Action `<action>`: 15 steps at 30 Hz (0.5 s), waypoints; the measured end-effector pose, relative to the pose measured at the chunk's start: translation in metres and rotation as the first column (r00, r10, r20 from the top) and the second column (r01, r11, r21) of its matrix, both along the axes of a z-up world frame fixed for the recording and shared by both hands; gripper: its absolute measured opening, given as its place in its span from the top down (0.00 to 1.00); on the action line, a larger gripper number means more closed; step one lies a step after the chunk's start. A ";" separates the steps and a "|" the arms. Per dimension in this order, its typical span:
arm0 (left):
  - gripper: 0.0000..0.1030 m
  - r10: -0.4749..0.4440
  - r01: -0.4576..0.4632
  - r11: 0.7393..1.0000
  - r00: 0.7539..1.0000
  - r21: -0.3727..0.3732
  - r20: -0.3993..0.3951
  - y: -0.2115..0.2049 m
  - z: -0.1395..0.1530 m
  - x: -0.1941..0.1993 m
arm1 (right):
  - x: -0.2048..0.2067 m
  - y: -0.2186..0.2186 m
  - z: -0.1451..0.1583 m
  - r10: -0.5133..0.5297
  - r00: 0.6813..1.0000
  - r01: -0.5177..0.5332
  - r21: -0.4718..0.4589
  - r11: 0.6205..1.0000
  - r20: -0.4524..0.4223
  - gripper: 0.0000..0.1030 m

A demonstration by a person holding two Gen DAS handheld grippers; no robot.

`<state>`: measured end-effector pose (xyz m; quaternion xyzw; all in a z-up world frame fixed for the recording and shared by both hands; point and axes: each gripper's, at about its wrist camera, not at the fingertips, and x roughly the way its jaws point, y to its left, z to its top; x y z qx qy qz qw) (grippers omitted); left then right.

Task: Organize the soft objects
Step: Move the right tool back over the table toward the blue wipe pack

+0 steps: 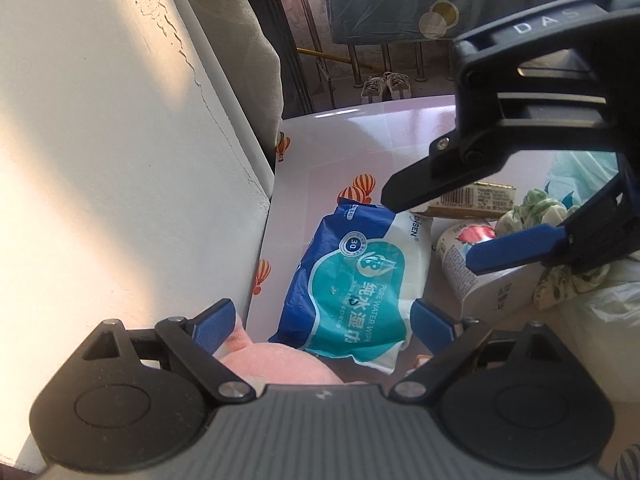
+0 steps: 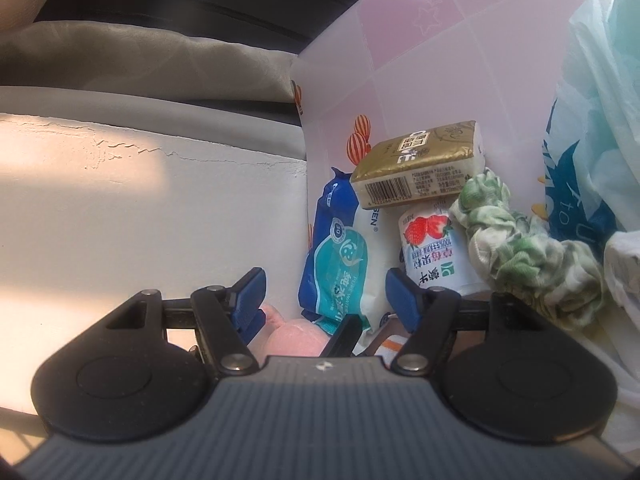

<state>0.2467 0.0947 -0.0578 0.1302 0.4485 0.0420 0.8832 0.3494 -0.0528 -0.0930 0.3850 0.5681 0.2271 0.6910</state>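
Wet-wipe pack [image 1: 352, 280], blue, teal and white, lies flat on the worktop [image 1: 360, 140], a pale pink surface printed with orange striped balloons, close beside a cracked white wall [image 1: 120, 140]. Pink plush item [image 1: 276, 364] sits at the pack's near end, partly hidden under the left gripper [image 1: 324, 324]; what it is cannot be told.

Left gripper: blue-padded fingers [image 1: 212, 324] apart, one on each side of the pack's near end, not touching it as far as the view shows.

Right gripper [image 2: 324, 300]: fingers [image 2: 250, 296] apart, holding nothing; it hangs above the pile. In the left wrist view it enters from the right, over the cup.

Other items, clustered to the right of the pack:
- Gold tissue pack [image 2: 420, 160] with barcode, resting on the far end of the wet-wipe pack.
- Strawberry yogurt cup [image 2: 432, 248], lying on its side, just beside the wet-wipe pack.
- Green-and-white crumpled cloth [image 2: 528, 252], touching the cup's right side.
- Pale plastic bags [image 2: 592, 100] with blue print, behind the cloth.

Background, left wrist view: pair of sneakers [image 1: 384, 86] on the floor beyond the worktop.
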 end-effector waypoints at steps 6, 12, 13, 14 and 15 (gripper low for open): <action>0.08 0.094 -0.093 0.995 0.995 -0.030 0.038 0.007 0.026 -0.023 | -0.011 -0.007 0.019 0.024 0.999 -0.024 0.027 0.999 0.026 0.36; 0.08 0.182 -0.172 0.976 0.982 -0.132 0.060 0.029 0.056 -0.062 | -0.022 -0.002 0.031 0.040 0.999 -0.041 0.035 0.999 0.036 0.36; 0.08 0.190 -0.179 0.974 0.980 -0.139 0.063 0.031 0.059 -0.066 | -0.024 0.000 0.033 0.043 0.998 -0.044 0.038 0.998 0.035 0.36; 0.08 0.200 -0.189 0.971 0.978 -0.145 0.066 0.035 0.062 -0.070 | -0.025 0.002 0.034 0.045 0.998 -0.047 0.040 0.998 0.035 0.36; 0.08 0.207 -0.196 0.970 0.976 -0.146 0.066 0.038 0.064 -0.073 | -0.028 0.004 0.035 0.048 0.998 -0.050 0.041 0.998 0.035 0.36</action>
